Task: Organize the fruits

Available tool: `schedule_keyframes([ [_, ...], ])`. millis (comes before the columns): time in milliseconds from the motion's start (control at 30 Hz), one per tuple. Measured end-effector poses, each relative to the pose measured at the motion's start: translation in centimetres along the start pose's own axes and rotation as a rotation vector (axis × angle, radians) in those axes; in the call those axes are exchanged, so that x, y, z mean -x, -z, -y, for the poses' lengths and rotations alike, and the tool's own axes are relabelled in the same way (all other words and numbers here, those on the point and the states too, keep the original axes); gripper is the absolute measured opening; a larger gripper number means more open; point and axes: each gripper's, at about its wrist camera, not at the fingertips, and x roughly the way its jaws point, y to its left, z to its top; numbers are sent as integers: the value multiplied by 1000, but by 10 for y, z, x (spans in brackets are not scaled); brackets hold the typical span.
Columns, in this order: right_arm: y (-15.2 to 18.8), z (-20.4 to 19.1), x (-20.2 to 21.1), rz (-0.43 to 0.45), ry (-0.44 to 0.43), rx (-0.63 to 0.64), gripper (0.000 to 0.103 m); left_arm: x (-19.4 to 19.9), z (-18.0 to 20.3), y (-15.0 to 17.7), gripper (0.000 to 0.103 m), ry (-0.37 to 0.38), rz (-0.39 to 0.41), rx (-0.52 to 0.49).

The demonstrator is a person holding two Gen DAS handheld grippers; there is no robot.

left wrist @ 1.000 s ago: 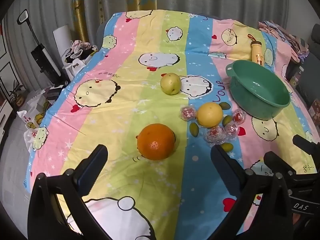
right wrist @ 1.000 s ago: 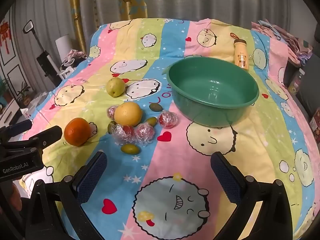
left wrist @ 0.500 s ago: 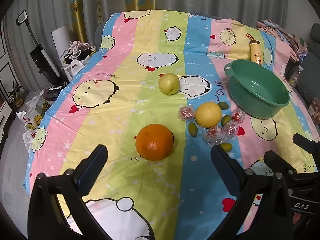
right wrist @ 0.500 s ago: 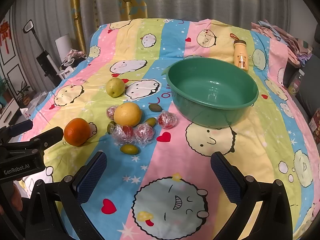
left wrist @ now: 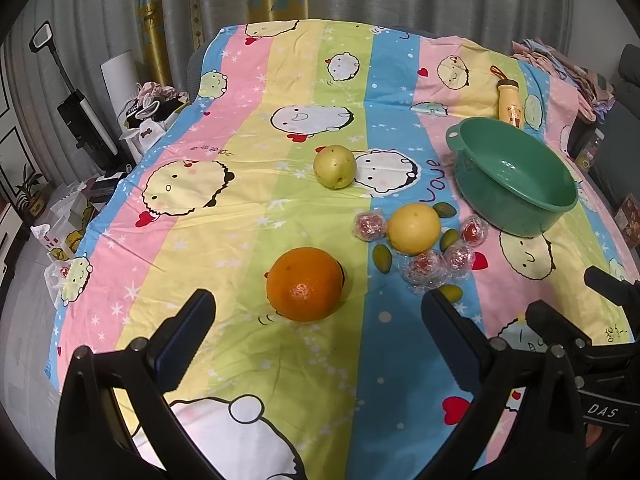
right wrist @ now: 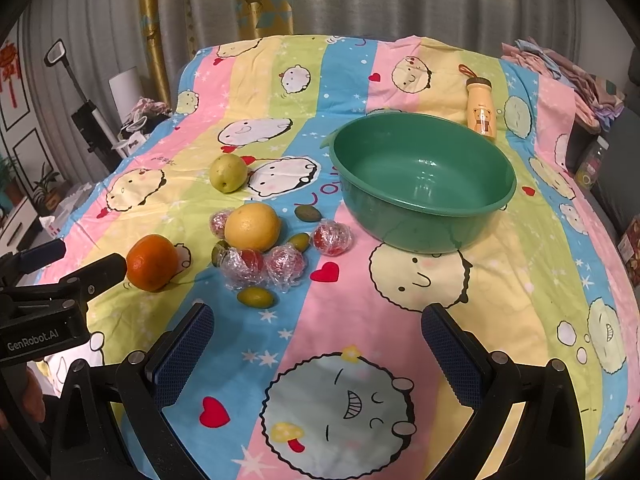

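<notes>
An orange lies on the striped cartoon cloth, just ahead of my open left gripper and between the lines of its fingers. Farther off sit a yellow citrus, a green pear, several plastic-wrapped red fruits and small green olive-like fruits. An empty green basin stands at the right. My right gripper hangs open over bare cloth, short of the fruit cluster and the basin. The orange appears at left in the right wrist view, beside the left gripper's fingers.
A yellow bottle lies on the cloth behind the basin. Folded clothes are piled at the far right. The cloth's left edge drops to a floor with bags and a vacuum. Curtains hang behind.
My left gripper has crept slightly forward toward the orange. The right gripper has barely shifted. No fruit has moved.
</notes>
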Motion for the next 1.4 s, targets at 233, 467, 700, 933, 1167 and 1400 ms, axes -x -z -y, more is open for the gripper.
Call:
schedule_keyframes([
  [233, 0, 2, 0, -1, 0, 0, 103, 0, 2, -1, 103, 4, -1, -2],
  [467, 1, 2, -1, -2, 0, 0, 103, -4, 4, 2, 103, 7, -4, -2],
  [700, 1, 2, -2, -4, -2, 0, 103, -4, 3, 2, 103, 13, -6, -1],
  [933, 2, 4, -3, -2, -4, -1, 103, -7, 1, 4, 103, 50, -20, 21],
  [1167, 14, 4, -8, 4, -36, 36, 103, -7, -8, 11, 102, 151, -13, 70],
  [1400, 22, 17, -16, -20, -82, 37, 103, -16, -9, 23, 100, 297, -44, 112],
])
